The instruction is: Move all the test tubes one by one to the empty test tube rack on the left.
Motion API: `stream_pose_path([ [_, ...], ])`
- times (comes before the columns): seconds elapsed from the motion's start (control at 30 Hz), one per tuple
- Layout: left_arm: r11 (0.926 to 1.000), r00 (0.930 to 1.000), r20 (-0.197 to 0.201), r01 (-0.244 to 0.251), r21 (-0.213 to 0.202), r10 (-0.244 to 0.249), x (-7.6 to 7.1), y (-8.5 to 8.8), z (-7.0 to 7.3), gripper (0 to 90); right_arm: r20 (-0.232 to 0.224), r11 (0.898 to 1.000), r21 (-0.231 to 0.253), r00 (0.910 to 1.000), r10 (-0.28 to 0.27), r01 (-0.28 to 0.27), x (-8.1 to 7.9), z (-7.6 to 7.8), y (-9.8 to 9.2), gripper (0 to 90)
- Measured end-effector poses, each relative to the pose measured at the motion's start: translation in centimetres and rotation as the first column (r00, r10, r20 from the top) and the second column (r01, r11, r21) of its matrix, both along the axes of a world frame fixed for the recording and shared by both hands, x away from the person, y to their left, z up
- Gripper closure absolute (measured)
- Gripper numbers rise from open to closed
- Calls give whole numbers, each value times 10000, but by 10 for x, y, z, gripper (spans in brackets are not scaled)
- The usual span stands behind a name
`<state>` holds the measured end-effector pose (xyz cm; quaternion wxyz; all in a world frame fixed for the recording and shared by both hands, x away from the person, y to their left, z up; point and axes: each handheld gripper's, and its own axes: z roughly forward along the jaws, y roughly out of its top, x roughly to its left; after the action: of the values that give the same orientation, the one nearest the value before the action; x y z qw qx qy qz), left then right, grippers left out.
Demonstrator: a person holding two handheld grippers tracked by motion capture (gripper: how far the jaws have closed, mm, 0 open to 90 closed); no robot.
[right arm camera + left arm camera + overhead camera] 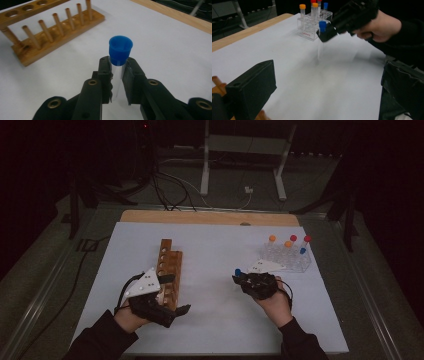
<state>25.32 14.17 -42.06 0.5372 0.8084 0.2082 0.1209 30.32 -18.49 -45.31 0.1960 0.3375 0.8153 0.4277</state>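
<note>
While right hand-held gripper (pixel 117 75) clamps blue-capped tube (pixel 120 53), left hand-held gripper (pixel 327 82) gapes wide over bare sheet (pixel 324 82).

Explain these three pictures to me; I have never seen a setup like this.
A person sits at a table covered with white paper, holding a hand-held gripper in each hand. One picture looks down from above; the other two come from cameras riding on each gripper. The right gripper is shut on a clear tube with a blue cap. The left gripper, jaws apart and holding nothing, sits beside a wooden tube rack. A clear plastic rack holds more capped tubes.
</note>
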Motion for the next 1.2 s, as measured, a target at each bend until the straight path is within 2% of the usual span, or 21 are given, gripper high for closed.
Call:
stream_pose_path([
  [0.33,10000,10000,74,-2,97,1,16,-26,10,5,60,9964,71,9964,843,-844,-16,3,17,772],
  [0.6,9998,9999,97,30,194,-31,26,-48,14,21,48,9924,156,9925,1224,-1224,-21,3,26,772],
  [0.77,9997,9996,147,250,56,-250,29,-62,15,79,112,9902,256,9905,1371,-1374,-25,4,28,772],
  [0.83,9995,9995,93,308,18,-308,30,-67,15,154,170,9896,267,9899,1407,-1411,-27,6,28,772],
  [0.9,9992,9991,87,405,42,-406,30,-73,14,176,242,9884,309,9887,1479,-1486,-28,7,29,772],
  [0.97,9991,9991,67,425,31,-425,31,-78,13,234,231,9877,308,9880,1526,-1533,-29,8,30,772],
  [1.2,9986,9988,-27,494,192,-493,36,-86,7,447,257,9873,274,9875,1557,-1563,-29,8,31,772],
])
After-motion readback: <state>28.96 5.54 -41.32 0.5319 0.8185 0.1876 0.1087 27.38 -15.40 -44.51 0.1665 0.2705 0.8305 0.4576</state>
